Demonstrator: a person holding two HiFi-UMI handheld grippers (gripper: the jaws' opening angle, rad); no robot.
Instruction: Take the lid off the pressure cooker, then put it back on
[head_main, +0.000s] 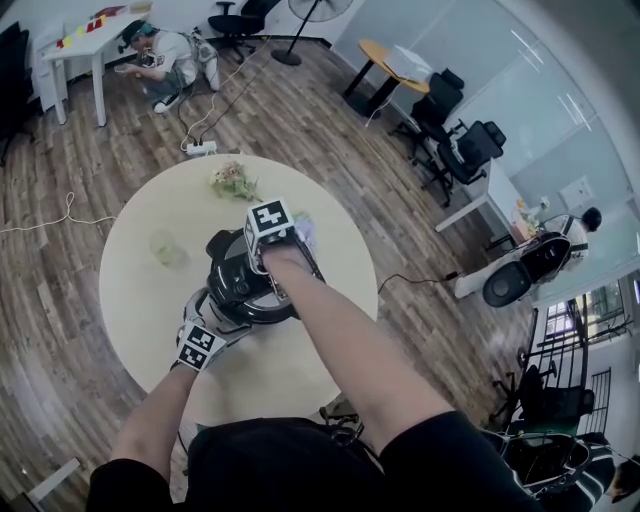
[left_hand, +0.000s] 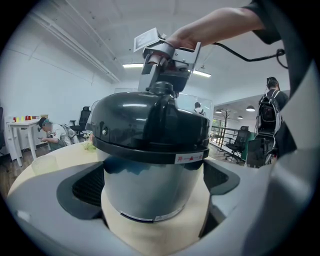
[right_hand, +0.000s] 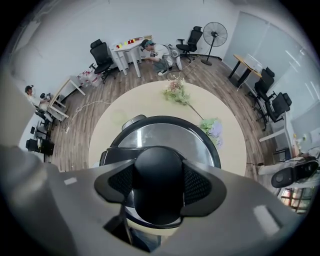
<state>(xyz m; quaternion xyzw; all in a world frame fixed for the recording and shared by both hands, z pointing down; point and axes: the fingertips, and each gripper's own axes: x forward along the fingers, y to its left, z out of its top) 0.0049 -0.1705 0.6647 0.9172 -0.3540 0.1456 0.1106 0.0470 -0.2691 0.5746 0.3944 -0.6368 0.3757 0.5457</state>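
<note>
The pressure cooker stands in the middle of the round beige table, with its black domed lid seated on the steel pot body. My right gripper points straight down from above, and its pads are shut on the lid's black knob. From the side it shows over the lid as the right gripper. My left gripper lies low at the table's near side. Its two pads bear on either side of the pot body below the lid's rim. The head view shows this left gripper at the cooker's lower left.
A sprig of pale flowers lies at the far side of the table, and a green and purple bunch right of the cooker. A clear glass stands to its left. A person crouches on the floor beyond, near a power strip.
</note>
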